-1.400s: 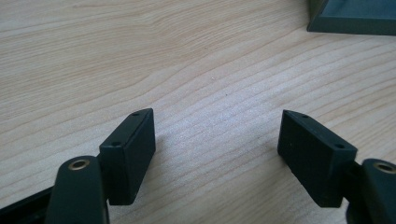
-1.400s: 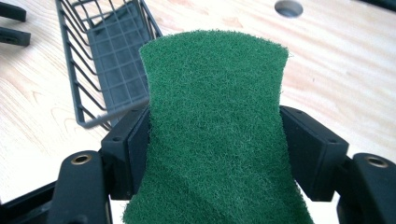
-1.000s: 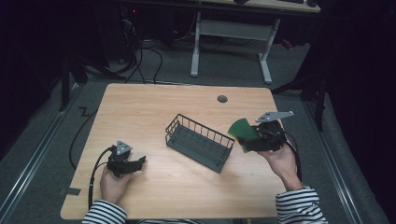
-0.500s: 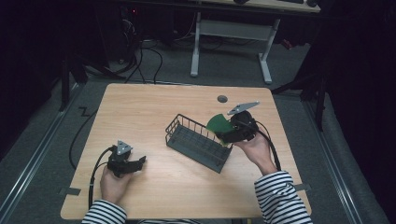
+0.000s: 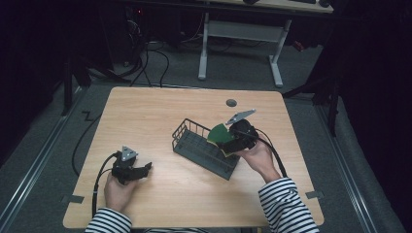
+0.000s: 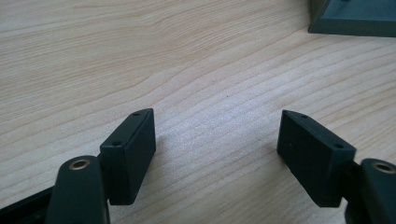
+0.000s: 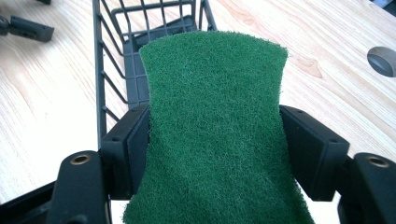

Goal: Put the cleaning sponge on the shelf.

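— Dark floor and a second desk lay behind your wooden counter (image 5: 145, 111). Where was your sponge?

— You had the green scouring sponge (image 7: 215, 135) pinched at its narrow waist between the fingers (image 7: 133, 149) of your right gripper (image 5: 232, 141). From above, it sat over the near right end of the wire basket (image 5: 194, 145), whose long side ran at a slant across the middle of the counter.

— What did the right gripper view add?

— It showed you the sponge's far edge reaching over the basket's rim, with the wire wall and floor beyond, and a round grommet hole (image 7: 384, 60) in the wood off to the right. Your other gripper lay far off at the upper left.

— And your left gripper (image 5: 130, 167)?

— You rested it low near the front left edge, fingers (image 6: 130, 154) spread wide over bare wood, nothing between them. Its own view caught just a corner of the basket at the top right.

— Room to move?

— You had open wood left of the basket and behind it.
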`<control>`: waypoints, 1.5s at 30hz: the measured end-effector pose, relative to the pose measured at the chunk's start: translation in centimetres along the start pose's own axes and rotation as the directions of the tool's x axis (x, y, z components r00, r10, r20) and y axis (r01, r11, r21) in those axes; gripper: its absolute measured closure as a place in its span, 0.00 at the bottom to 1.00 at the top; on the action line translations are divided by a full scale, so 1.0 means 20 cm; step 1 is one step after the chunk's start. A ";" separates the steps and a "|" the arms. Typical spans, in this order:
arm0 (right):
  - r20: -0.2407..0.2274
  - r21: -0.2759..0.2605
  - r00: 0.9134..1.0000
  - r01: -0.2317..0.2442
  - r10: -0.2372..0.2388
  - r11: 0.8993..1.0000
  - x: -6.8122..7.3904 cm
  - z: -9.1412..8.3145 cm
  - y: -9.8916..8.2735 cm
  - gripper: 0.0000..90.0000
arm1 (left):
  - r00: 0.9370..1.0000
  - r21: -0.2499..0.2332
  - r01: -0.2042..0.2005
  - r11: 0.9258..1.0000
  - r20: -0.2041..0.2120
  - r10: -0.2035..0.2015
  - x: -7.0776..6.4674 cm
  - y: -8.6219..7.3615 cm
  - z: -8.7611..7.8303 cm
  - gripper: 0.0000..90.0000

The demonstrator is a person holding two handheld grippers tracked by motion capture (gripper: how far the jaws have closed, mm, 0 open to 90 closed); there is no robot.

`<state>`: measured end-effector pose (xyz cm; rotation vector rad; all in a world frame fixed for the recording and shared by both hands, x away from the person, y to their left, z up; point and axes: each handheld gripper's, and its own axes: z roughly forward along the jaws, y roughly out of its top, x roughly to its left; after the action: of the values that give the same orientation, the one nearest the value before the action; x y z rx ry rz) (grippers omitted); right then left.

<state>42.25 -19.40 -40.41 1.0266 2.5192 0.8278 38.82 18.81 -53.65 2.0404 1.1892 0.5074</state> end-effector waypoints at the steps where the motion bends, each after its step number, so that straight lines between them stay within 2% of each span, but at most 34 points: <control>1: 0.001 0.002 1.000 0.002 -0.002 1.000 0.00 0.00 0.00 0.33 | 1.000 0.000 -0.001 1.000 0.000 0.001 0.00 0.00 0.00 0.32; 6: -0.006 0.007 1.000 0.016 -0.016 1.000 0.02 0.03 0.00 0.33 | 1.000 0.000 -0.001 1.000 -0.001 0.001 0.00 0.00 0.00 0.32; 9: 0.010 0.017 0.999 0.038 -0.039 0.999 0.04 0.03 0.00 0.33 | 1.000 0.000 -0.001 1.000 0.000 0.001 0.00 0.00 0.00 0.32; 13: 0.008 0.019 0.999 0.041 -0.042 0.999 0.04 0.03 0.00 0.33 | 1.000 0.000 -0.001 1.000 -0.001 0.001 0.00 0.00 0.00 0.32; 20: -0.015 0.033 0.999 0.052 -0.051 0.998 0.06 0.04 -0.01 0.31 | 1.000 0.000 0.000 1.000 -0.001 0.000 0.00 0.00 0.00 0.32; 26: -0.034 0.030 0.999 0.036 -0.035 0.999 0.06 0.05 -0.01 0.32 | 1.000 0.000 -0.001 1.000 -0.001 0.001 0.00 0.00 0.00 0.32; 30: -0.065 0.014 0.998 0.009 -0.008 1.000 0.04 0.04 -0.05 0.37 | 1.000 -0.001 -0.001 1.000 -0.001 0.001 0.00 0.00 0.00 0.32; 33: -0.053 -0.027 0.999 0.003 -0.004 1.000 0.04 0.01 -0.07 0.41 | 1.000 0.000 -0.001 1.000 -0.001 0.001 0.00 0.00 0.00 0.32; 36: -0.062 -0.100 0.997 -0.052 0.046 0.994 0.02 -0.04 -0.10 0.45 | 1.000 -0.002 0.000 1.000 -0.002 0.000 0.00 0.00 0.00 0.32; 40: -0.034 -0.134 0.997 -0.079 0.075 0.988 0.00 -0.08 -0.13 0.46 | 1.000 -0.003 0.000 1.000 -0.002 0.000 0.00 0.00 0.00 0.32; 45: -0.030 -0.206 0.991 -0.136 0.132 0.969 -0.04 -0.18 -0.19 0.47 | 1.000 -0.003 0.000 1.000 -0.002 0.000 0.00 0.00 0.00 0.32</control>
<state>39.06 -23.63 -39.84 1.1315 2.3344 1.1157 38.82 18.78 -53.67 2.0380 1.1891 0.5106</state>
